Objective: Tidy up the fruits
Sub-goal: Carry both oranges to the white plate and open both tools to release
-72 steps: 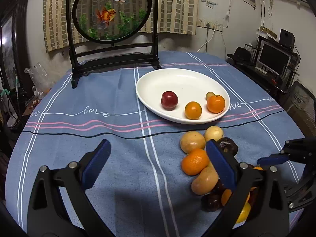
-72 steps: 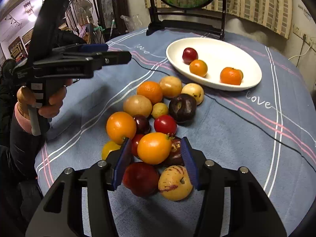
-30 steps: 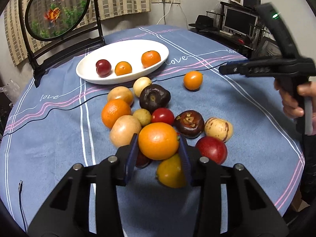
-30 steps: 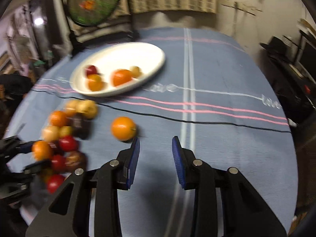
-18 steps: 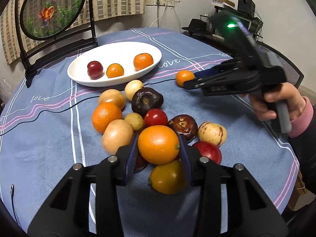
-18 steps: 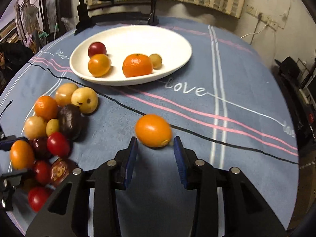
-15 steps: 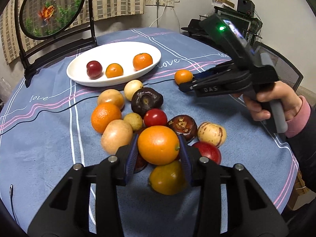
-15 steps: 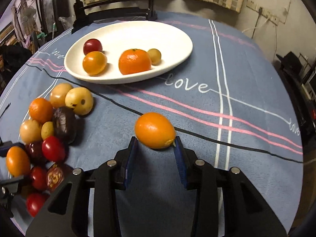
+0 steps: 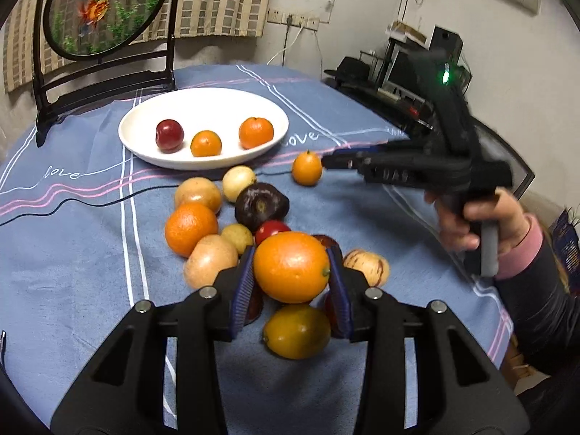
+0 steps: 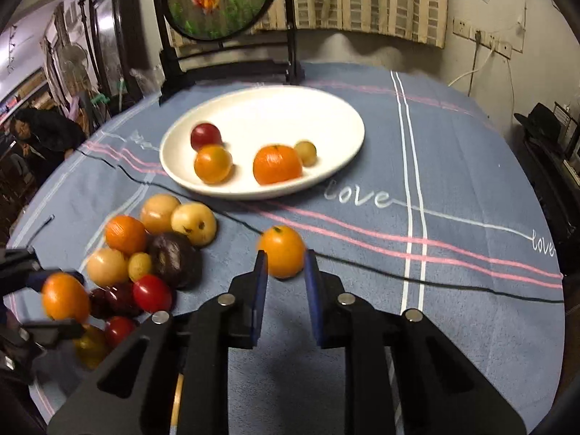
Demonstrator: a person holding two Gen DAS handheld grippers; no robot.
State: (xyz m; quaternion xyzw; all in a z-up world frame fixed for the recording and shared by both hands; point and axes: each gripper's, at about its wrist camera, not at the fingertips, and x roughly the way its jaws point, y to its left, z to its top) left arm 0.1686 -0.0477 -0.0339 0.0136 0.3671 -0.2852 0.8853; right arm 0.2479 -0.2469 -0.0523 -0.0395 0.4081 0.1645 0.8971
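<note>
My left gripper (image 9: 291, 282) is shut on a large orange (image 9: 291, 267) and holds it above the fruit pile (image 9: 232, 217) on the blue cloth. My right gripper (image 10: 284, 266) has its jaws around a small orange (image 10: 282, 251) that lies alone on the cloth right of the pile; the pads look close to its sides. The same small orange (image 9: 307, 167) and the right gripper (image 9: 328, 161) show in the left wrist view. The white oval plate (image 10: 326, 116) behind holds a red plum (image 10: 206, 136), two oranges and a small yellow fruit.
A round goldfish screen on a black stand (image 10: 224, 7) stands behind the plate. A black cable (image 10: 435, 282) runs across the cloth. The left gripper with its orange (image 10: 65, 301) shows at the left of the right wrist view. Shelves and electronics (image 9: 417, 69) are beyond the table.
My left gripper has lifted the large orange higher above the pile. My right gripper has moved forward and narrowed around the lone small orange.
</note>
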